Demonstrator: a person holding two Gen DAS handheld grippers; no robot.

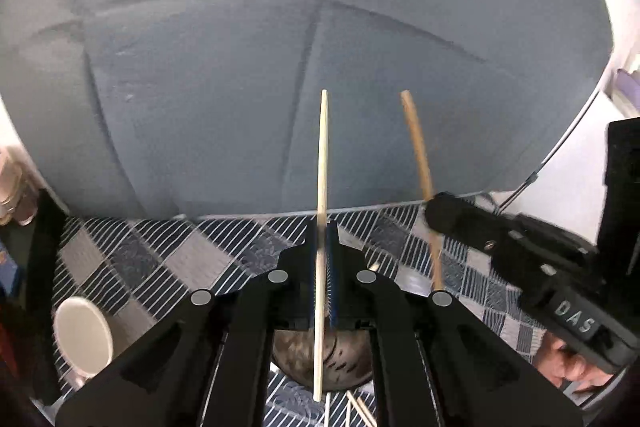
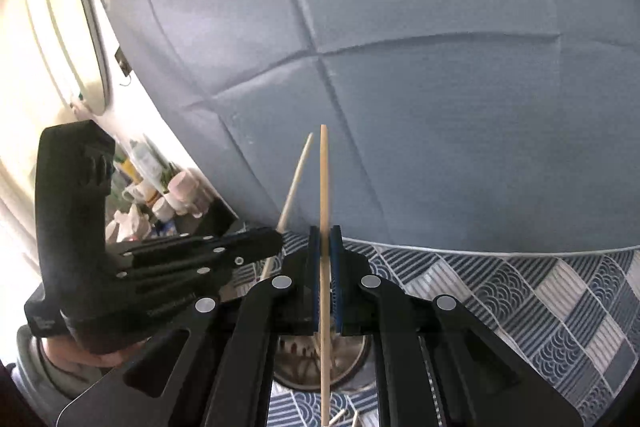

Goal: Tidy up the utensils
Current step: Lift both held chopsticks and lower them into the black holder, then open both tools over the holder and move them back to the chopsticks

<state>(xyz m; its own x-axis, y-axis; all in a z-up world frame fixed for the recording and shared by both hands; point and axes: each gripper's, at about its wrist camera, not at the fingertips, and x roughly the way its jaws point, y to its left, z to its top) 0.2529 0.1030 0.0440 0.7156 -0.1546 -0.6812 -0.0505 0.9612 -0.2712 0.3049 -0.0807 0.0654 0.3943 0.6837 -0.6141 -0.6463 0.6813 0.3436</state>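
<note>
blue patterned tablecloth point(image 1: 168, 259), grey padded wall point(image 1: 240, 67)

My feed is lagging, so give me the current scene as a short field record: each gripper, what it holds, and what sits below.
left gripper: shut on pale chopstick, upright
right gripper: shut on tan chopstick, upright
below: round metal holder, loose sticks on patterned tablecloth
nearby: white cup on its side
backdrop: grey cushion

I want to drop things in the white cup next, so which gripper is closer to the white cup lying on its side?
Left. The white cup lies just to the left of the left gripper, which is shut on a pale chopstick. The right gripper is farther, on the opposite side, holding a darker chopstick.
</note>
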